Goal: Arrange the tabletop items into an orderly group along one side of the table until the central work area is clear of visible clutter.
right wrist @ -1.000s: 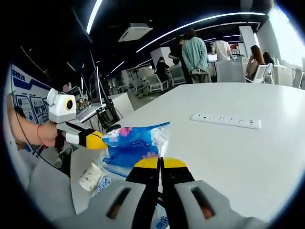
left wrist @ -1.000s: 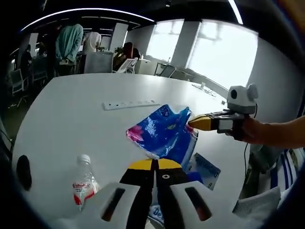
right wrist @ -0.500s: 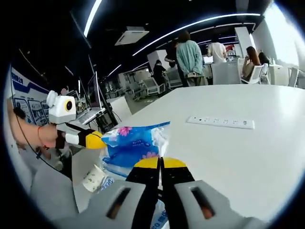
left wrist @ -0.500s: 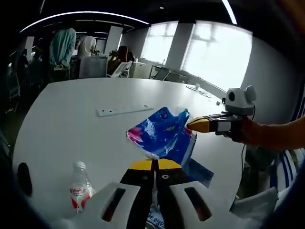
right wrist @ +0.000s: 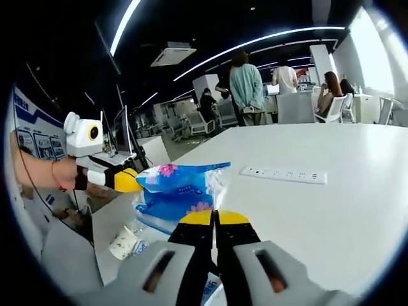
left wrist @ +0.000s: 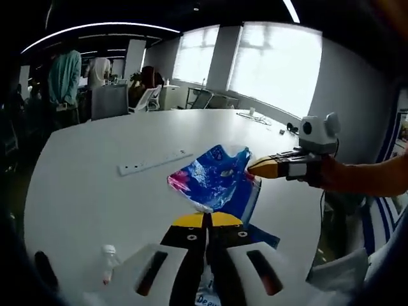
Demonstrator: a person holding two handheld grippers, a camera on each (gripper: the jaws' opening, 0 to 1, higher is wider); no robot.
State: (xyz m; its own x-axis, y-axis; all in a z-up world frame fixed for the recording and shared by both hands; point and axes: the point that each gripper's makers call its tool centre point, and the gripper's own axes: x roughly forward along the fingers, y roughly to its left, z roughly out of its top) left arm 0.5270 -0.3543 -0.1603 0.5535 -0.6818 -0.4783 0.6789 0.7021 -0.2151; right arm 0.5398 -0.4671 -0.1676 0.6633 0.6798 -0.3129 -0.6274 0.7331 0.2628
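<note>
White tabletop spreads ahead of the left gripper, whose jaws are pressed together on the near corner of a blue packet. At the packet's far right edge sits the right gripper. A power strip lies beyond the jaws to the left, and a water bottle stands close beside them, left.

From the right gripper view, its own jaws are closed on the packet, with the left gripper touching its far left end. A paper cup lies left of the jaws.
</note>
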